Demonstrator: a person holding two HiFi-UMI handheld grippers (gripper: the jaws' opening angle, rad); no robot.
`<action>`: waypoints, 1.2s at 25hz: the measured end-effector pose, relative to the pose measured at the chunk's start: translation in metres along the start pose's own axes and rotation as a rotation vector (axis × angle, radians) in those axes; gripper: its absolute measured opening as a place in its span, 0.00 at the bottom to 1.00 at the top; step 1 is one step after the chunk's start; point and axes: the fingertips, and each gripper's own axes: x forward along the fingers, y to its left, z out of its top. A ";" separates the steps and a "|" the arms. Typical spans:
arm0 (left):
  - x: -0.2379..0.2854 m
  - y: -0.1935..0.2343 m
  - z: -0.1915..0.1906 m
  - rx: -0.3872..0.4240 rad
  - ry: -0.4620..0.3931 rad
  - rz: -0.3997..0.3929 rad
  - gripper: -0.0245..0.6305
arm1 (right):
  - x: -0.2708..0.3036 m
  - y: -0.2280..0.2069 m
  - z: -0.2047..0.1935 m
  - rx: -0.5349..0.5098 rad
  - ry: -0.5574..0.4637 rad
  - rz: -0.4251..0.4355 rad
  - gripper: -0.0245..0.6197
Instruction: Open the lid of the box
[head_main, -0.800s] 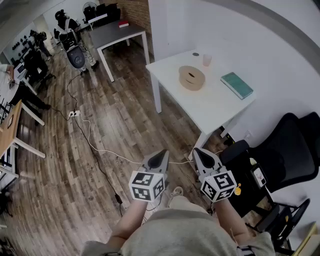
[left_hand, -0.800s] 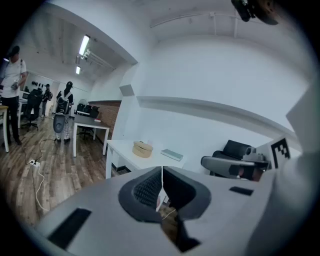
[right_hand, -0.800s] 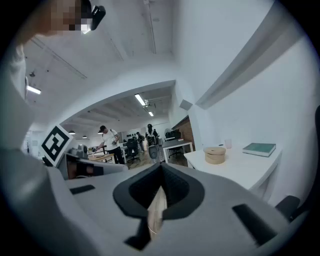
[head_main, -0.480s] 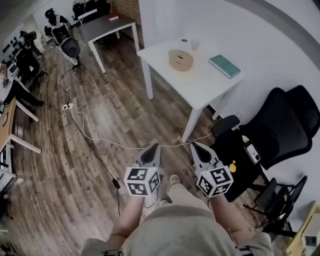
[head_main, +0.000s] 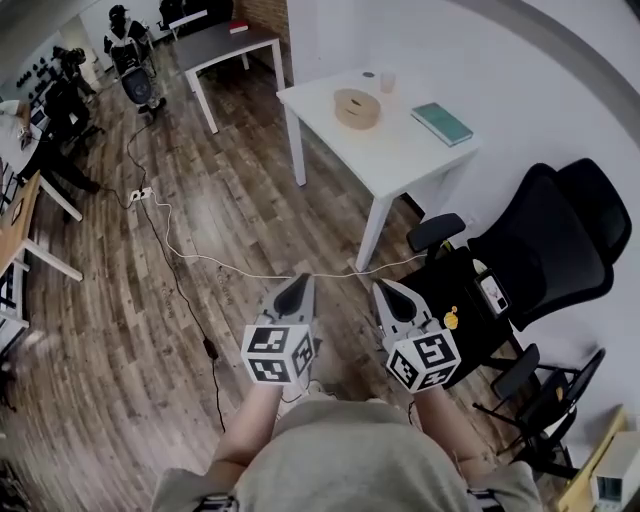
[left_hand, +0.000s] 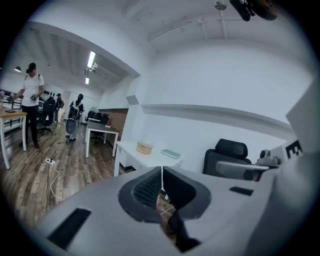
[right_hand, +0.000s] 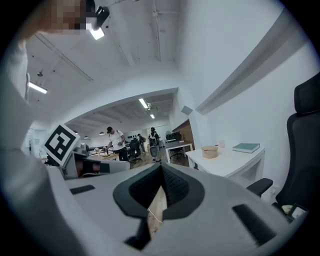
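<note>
Ahead, the brown wood-plank floor (head_main: 150, 300) lies open up to the white rectangular smooth-topped table (head_main: 400, 165). A black padded office chair (head_main: 540, 250) crowds the table's right side. The left grey gripper (head_main: 300, 282) and the right grey gripper (head_main: 383, 288) hang side by side over the floor, ribbed jaws pressed together, gripping nothing. The round tan wooden box (head_main: 357, 107) sits near the table's far corner, well apart from both.

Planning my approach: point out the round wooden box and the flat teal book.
round wooden box (head_main: 357, 107): head view, middle of its top.
flat teal book (head_main: 441, 123): head view, centre of its cover.
</note>
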 end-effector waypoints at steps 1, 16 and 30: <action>-0.003 -0.003 -0.002 -0.006 -0.002 0.009 0.05 | -0.006 0.001 0.000 -0.005 0.005 0.005 0.04; -0.019 -0.014 -0.010 0.000 0.008 -0.016 0.05 | -0.020 0.010 -0.007 0.041 0.006 -0.011 0.04; -0.009 0.035 -0.004 0.006 0.025 -0.056 0.05 | 0.034 0.041 -0.014 0.065 0.009 0.004 0.04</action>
